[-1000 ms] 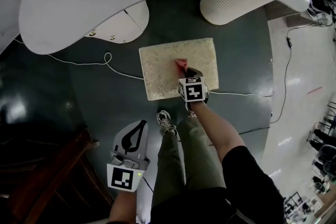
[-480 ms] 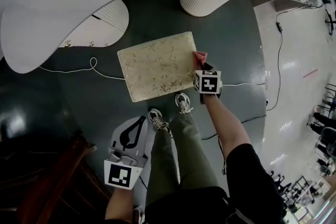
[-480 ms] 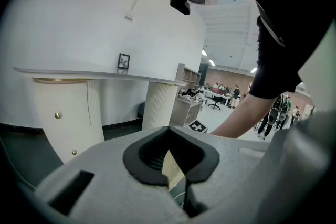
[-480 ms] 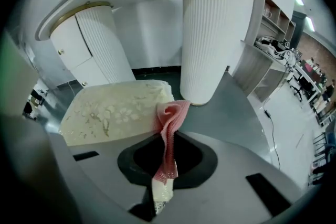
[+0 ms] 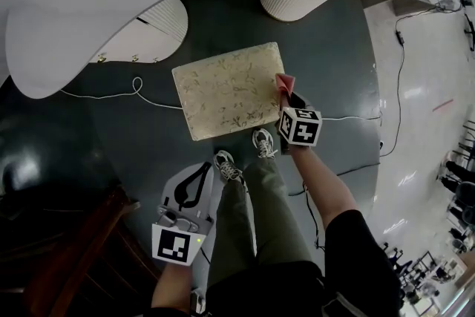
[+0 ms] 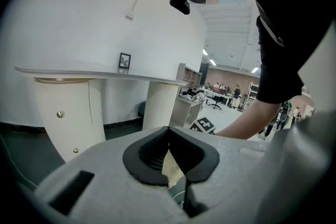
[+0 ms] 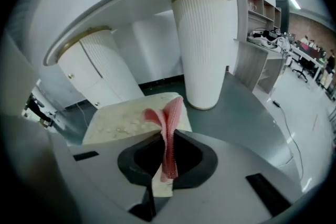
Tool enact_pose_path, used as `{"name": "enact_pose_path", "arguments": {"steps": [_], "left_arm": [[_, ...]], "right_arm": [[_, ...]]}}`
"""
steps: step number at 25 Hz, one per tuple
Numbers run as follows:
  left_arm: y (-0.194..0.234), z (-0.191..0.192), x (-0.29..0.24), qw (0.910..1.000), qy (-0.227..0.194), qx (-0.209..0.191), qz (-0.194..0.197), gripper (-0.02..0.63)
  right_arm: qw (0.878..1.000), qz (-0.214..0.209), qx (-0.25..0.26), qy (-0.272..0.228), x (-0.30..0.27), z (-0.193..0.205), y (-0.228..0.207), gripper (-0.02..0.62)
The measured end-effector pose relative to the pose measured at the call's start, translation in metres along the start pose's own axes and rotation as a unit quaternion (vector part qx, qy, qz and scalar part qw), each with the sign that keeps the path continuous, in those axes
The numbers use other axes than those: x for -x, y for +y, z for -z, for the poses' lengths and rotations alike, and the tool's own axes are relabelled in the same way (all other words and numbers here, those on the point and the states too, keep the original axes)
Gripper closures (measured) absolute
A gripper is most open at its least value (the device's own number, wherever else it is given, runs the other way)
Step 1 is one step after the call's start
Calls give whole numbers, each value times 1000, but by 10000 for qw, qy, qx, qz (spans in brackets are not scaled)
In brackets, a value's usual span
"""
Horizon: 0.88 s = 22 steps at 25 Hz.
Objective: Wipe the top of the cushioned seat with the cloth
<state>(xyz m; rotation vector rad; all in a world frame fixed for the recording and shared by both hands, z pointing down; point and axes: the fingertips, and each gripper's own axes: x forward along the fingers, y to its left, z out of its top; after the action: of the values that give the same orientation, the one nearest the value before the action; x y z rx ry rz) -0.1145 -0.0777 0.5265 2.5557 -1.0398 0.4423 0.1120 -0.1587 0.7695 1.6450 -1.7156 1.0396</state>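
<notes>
Edgewise in right hand-held gripper (image 5: 288, 96), cloth (image 7: 168, 113) pointing toward cushioned seat (image 5: 223, 89).

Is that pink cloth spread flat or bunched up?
Bunched: the cloth stands folded, pinched in the right tongs at the seat's edge.

The person wears a black top with a short sleeve (image 5: 356, 241), olive-green trousers (image 5: 256, 223) and grey-and-white laced trainers (image 5: 231, 169). The left gripper (image 5: 197, 177) and the right gripper (image 5: 292, 102) are both smooth pale-grey shells, each with a rectangular slot (image 7: 262, 186) sunk into the casing and ribbed black pads (image 6: 146, 159) that line the jaws in a rounded loop. Each carries a cube (image 5: 300, 127) printed with black-and-white square markers, and a small green light (image 5: 196, 240) glows beside the marker on the left one.
</notes>
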Motion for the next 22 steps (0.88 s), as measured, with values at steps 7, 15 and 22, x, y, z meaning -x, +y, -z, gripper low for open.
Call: {"name": "enact_pose_path", "arguments": {"steps": [7, 15, 22], "left_arm": [[18, 6, 28, 9995, -44, 94, -301, 589], [51, 22, 78, 9960, -96, 205, -870, 589], [69, 42, 117, 9919, -56, 337, -1223, 589]], "right_arm": [[9862, -1568, 514, 91, 18, 45, 163, 569], [9730, -2090, 775, 598, -2, 103, 285, 569], [9714, -1803, 1235, 927, -25, 125, 300, 569]]}}
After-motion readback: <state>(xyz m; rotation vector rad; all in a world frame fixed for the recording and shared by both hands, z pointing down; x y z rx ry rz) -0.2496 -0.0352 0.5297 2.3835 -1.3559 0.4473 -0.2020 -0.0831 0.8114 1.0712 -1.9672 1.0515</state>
